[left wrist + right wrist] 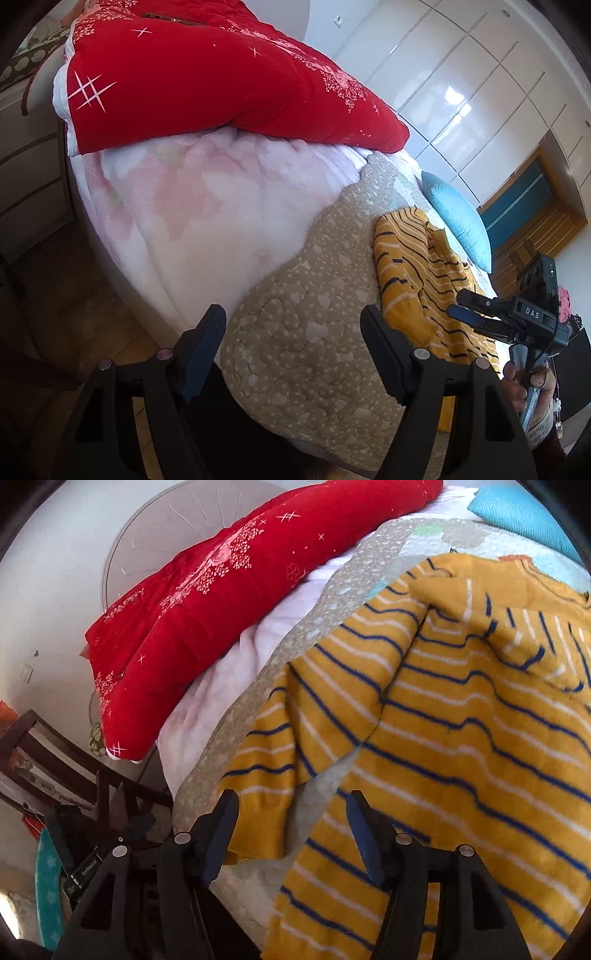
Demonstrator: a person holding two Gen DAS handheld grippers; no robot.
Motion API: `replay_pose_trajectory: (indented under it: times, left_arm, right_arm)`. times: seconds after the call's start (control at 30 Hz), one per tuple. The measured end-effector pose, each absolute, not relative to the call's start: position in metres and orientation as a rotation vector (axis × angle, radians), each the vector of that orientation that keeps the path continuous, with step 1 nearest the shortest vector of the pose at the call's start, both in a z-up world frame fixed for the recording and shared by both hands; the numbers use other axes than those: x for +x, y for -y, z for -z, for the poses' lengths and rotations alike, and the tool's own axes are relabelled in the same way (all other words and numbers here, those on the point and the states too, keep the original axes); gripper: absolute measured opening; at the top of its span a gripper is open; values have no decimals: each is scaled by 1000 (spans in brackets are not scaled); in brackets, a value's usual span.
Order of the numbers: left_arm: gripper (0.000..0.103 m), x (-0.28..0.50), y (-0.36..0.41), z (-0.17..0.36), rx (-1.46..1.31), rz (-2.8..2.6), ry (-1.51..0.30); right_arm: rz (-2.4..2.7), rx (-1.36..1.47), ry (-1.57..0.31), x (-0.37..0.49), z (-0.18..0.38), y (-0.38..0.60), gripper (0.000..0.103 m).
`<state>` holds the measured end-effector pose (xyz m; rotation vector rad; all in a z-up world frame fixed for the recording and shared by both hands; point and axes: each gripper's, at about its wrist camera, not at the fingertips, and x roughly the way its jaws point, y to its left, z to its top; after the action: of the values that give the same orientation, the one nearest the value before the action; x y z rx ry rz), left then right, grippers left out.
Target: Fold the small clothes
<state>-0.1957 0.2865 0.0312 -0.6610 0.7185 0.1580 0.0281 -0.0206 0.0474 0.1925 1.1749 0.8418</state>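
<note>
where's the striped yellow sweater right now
The striped yellow sweater lies spread on the beige quilt, just ahead of the right gripper, beside the blue pillow.

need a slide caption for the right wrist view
Open right claw hovers over the sleeve of a yellow striped sweater on the bed, red quilt behind.

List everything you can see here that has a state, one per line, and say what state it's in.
Left tongs: open, holding nothing, over the bed edge.
Right tongs: open, holding nothing, just above the sweater's sleeve.
Striped yellow sweater: unfolded, rumpled, one sleeve lying out to the side.
Red quilt: folded, resting on the pink blanket.
Pink blanket: spread, wrinkled.
Beige quilted cover: spread under the sweater.
Blue pillow: lying beyond the sweater.
</note>
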Motion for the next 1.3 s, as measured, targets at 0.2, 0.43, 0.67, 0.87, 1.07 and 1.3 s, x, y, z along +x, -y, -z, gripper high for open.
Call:
replay_pose_trajectory:
  times: [0.2,0.43,0.67,0.87,1.07,1.3]
  left_arm:
    - [74,-196,-283,-32,-656,-143,-715]
    - [74,-196,-287,-32,-683,-150,-720]
    - [74,-187,-277,-63,-636,-126,-663]
    - [74,-162,-247,-88,-576,-47,-640]
    - [74,-137,-208,-93,-498,16,-675]
    - [74,-107,-171,-92,-419,49,-738]
  right_arm:
    - [-786,71,-1194,8,-31,-20,66]
    - [-771,21,-1180,10,-34,-56,12]
    - [-750,-204,-787,24,-189,-67,9]
    - [-552,-200,-564,30,-294,16,8]
    - [-229,-99,-650,78,-270,174,8]
    - [177,-62,-876,120,-167,332,9]
